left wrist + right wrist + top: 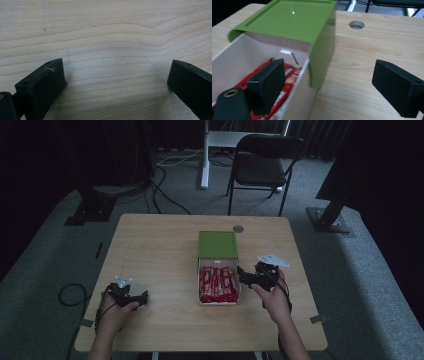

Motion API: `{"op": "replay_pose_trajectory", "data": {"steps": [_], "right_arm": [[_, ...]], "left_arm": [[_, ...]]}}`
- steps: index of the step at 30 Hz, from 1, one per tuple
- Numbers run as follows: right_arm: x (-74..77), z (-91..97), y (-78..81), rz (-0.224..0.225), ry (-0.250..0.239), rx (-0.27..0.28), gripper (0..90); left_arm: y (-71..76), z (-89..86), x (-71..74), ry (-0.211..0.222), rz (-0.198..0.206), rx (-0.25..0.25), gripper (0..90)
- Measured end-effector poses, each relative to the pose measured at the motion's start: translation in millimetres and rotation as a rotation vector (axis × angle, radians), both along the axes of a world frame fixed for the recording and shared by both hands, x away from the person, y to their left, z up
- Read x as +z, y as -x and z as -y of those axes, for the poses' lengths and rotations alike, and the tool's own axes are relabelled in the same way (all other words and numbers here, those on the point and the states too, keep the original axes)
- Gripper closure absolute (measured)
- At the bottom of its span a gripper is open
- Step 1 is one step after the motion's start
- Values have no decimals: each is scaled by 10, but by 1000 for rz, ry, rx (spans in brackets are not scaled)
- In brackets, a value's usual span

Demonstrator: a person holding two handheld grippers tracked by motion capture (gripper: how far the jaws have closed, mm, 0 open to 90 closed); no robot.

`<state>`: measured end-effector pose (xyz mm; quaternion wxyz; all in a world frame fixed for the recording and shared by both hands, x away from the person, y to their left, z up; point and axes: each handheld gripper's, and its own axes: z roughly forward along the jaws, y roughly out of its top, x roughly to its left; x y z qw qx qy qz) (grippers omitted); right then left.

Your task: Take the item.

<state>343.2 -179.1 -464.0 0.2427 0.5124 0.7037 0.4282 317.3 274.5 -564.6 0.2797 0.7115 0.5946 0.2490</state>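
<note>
The bench (pixel 160 250) is a pale wooden top with wavy grain and rounded corners, with a round cable hole (pixel 238 228) near its 12 o'clock edge, standing on grey carpet in a dim room. Beyond it, toward 12 o'clock, are a black folding chair (pixel 262 165) and a white stand leg (pixel 204 155), and black cables (pixel 160 195) trail across the floor at about 11 o'clock. Just right of the bench's middle sits a white box (pixel 219 282) with thin, smooth walls, holding glossy red wrapped bars (pixel 218 284) laid side by side; its matte green sleeve lid (pixel 217 244) is slid back toward 12 o'clock, covering the far half. The right hand-held gripper (pixel 245 276) is at the box's 3 o'clock wall, released, its blocky black jaws spread wide with one inside over the bars and the other outside above bare wood, straddling that wall. The left hand-held gripper (pixel 144 297) hangs over bare wood near the bench's 7 o'clock corner, well apart from the box, jaws likewise spread and holding nothing.
</note>
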Motion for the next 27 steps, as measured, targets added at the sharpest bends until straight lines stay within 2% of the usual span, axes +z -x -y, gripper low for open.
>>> {"op": "replay_pose_trajectory", "data": {"steps": [27], "right_arm": [[124,-536,161,25,-36,124,112]], "left_arm": [[0,1,-1,1,1,1,21]]}}
